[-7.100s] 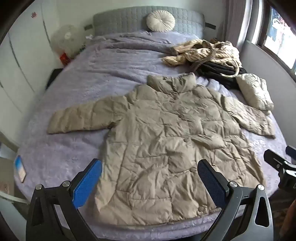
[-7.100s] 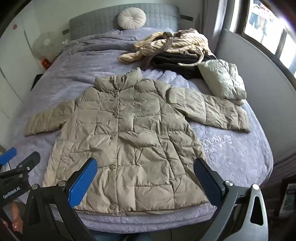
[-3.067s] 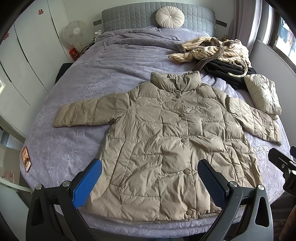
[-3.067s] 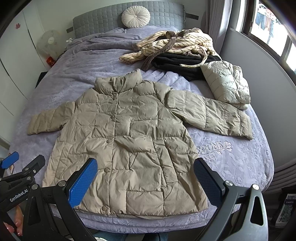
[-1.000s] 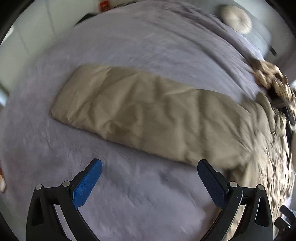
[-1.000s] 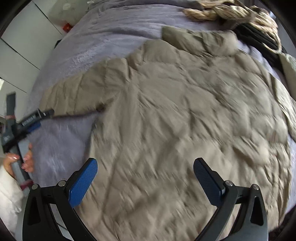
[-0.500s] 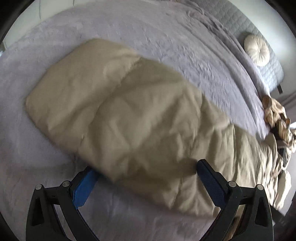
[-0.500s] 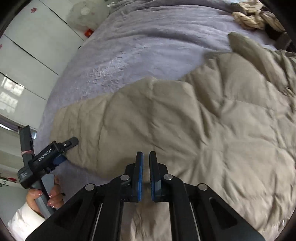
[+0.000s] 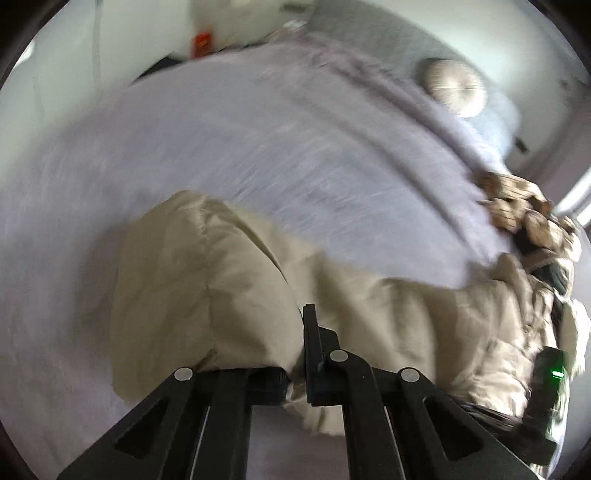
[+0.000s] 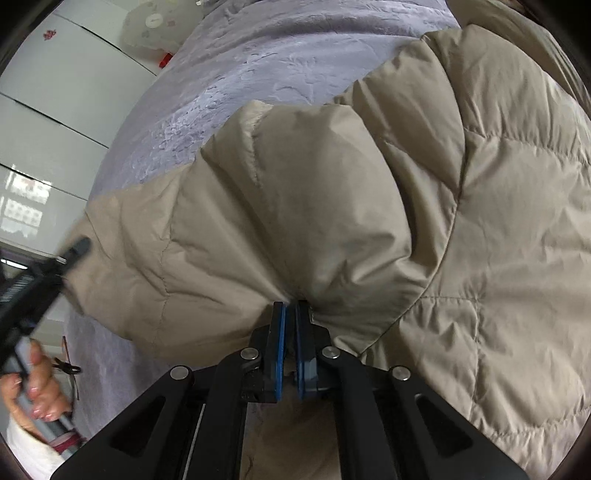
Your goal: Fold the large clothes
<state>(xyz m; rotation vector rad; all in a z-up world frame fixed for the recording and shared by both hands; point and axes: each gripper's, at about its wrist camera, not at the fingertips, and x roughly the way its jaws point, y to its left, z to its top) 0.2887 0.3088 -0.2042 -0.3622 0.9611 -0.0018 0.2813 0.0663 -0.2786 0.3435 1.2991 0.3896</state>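
Both tongs (image 9: 301, 354) (image 10: 290, 332) now clamped on jacket sleeve (image 10: 295, 206).

Big bed with a lavender embossed bedspread (image 10: 229, 92), grey quilted headboard (image 9: 369, 33) behind it and a round cream cushion (image 9: 454, 86) propped against that. White wardrobe panels (image 10: 55, 122) run along one side, and the whole room's lit by soft daylight.

A home bedroom: a bed (image 9: 258, 122) under a lilac bedspread, a grey padded headboard (image 9: 417, 40) with a round cushion (image 9: 455, 88), white wardrobe doors (image 10: 55, 122) alongside.
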